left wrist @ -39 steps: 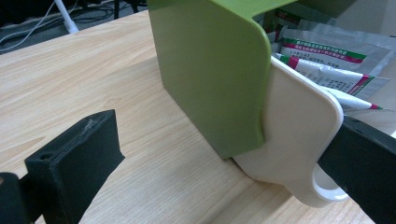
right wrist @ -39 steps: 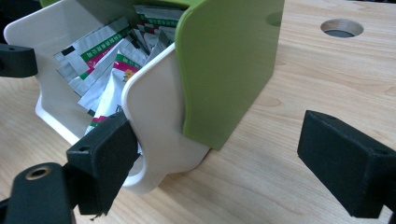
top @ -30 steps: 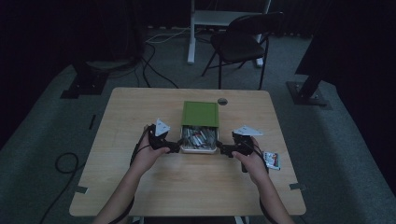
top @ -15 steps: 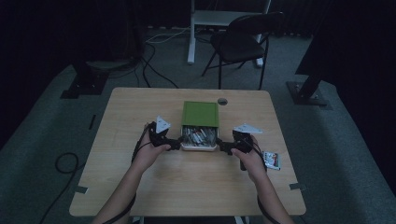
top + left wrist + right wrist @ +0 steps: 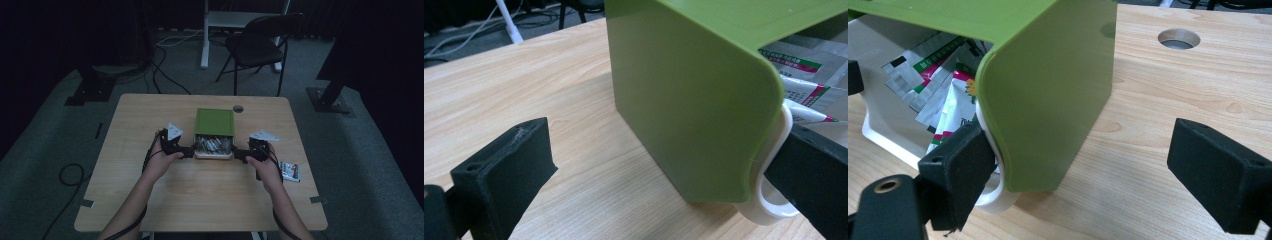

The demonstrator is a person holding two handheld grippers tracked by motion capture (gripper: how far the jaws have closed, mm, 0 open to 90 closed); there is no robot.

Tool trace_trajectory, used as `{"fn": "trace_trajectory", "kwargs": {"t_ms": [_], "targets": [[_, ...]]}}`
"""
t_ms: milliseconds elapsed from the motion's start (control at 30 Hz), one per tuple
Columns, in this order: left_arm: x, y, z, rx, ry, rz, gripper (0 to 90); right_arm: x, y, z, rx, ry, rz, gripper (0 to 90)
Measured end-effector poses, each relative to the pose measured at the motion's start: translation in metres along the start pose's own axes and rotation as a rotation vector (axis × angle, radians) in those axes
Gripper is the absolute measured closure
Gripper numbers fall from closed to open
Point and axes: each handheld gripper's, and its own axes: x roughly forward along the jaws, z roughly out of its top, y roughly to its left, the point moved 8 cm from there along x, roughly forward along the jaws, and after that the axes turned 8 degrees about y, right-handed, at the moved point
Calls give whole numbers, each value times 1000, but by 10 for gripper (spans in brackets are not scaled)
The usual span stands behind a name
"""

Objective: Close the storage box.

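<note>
I am holding each hand-held gripper, left [image 5: 189,150] and right [image 5: 239,153], released beside the green box [image 5: 214,122] mid-tabletop [image 5: 150,120]; closing unevenly, I am risking skewing its white drawer [image 5: 774,200] and spilling sachets [image 5: 943,85].

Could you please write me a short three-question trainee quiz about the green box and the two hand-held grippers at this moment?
1. True or false: both hand-held grippers are open.
2. What fills the white drawer of the green box?
3. The small packet on the table lies nearer which gripper: A) left hand-held gripper, B) right hand-held gripper?

Key: 1 true; 2 sachets; 3 B.
</note>
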Motion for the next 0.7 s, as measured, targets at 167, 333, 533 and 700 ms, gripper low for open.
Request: {"fn": "trace_trajectory", "kwargs": {"t_ms": [167, 333, 533, 700], "targets": [[1, 1, 2, 5, 2, 10, 11, 1, 0, 1, 2, 0, -6, 118], [3, -1, 3, -1, 2, 11, 11, 4, -5, 3, 26, -5, -29, 111], [1, -2, 4, 5, 1, 8, 11, 5, -5, 2, 43, -8, -26, 130], [-7, -4, 8, 6, -17, 10, 11, 0, -1, 6, 36, -42, -2, 129]]}}
